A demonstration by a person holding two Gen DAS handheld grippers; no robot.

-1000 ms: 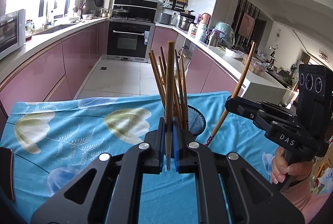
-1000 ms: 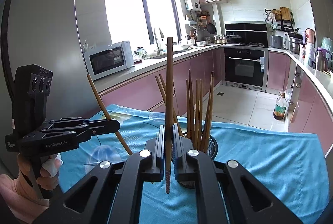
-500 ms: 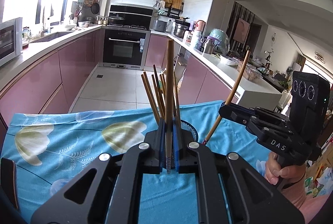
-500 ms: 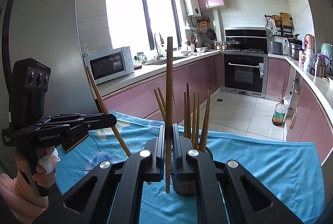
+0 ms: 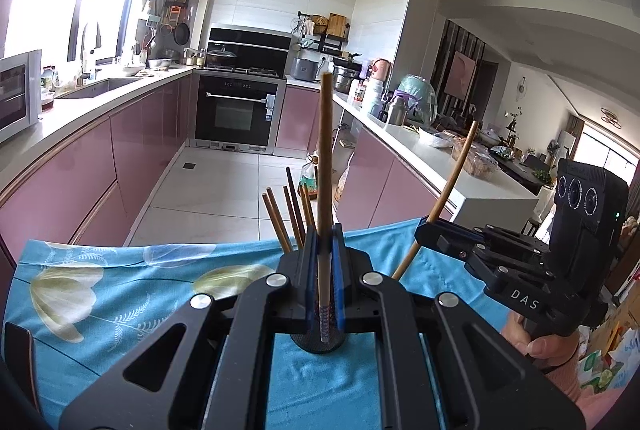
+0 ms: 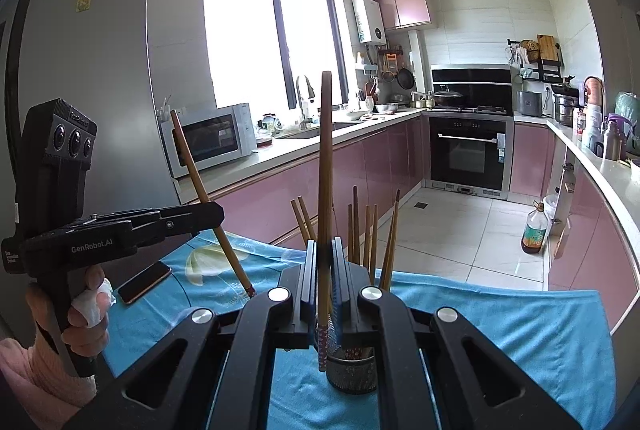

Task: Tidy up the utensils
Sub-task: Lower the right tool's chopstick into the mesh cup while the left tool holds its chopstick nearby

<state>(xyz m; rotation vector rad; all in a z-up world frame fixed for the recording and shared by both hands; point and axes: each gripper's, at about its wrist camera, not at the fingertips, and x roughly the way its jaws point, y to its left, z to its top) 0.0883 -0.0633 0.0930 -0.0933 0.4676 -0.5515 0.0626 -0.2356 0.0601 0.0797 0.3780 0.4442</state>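
A black mesh utensil holder (image 6: 352, 370) stands on the blue flowered tablecloth (image 5: 120, 294) with several brown chopsticks (image 6: 366, 234) upright in it. It also shows in the left wrist view (image 5: 318, 344), mostly hidden behind my fingers. My left gripper (image 5: 324, 262) is shut on one chopstick (image 5: 324, 166), held upright just above the holder. My right gripper (image 6: 324, 266) is shut on another chopstick (image 6: 325, 166), also upright, close over the holder. Each gripper appears in the other's view, the right one (image 5: 424, 230) and the left one (image 6: 216, 208).
A phone (image 6: 144, 282) lies on the cloth at the left. Pink kitchen cabinets and counters run behind the table, with an oven (image 5: 236, 114), a microwave (image 6: 212, 138) and a bottle (image 6: 534, 230) on the floor.
Both grippers have risen and tilted back with their chopsticks. The holder now sits lower in both views, under the fingers.
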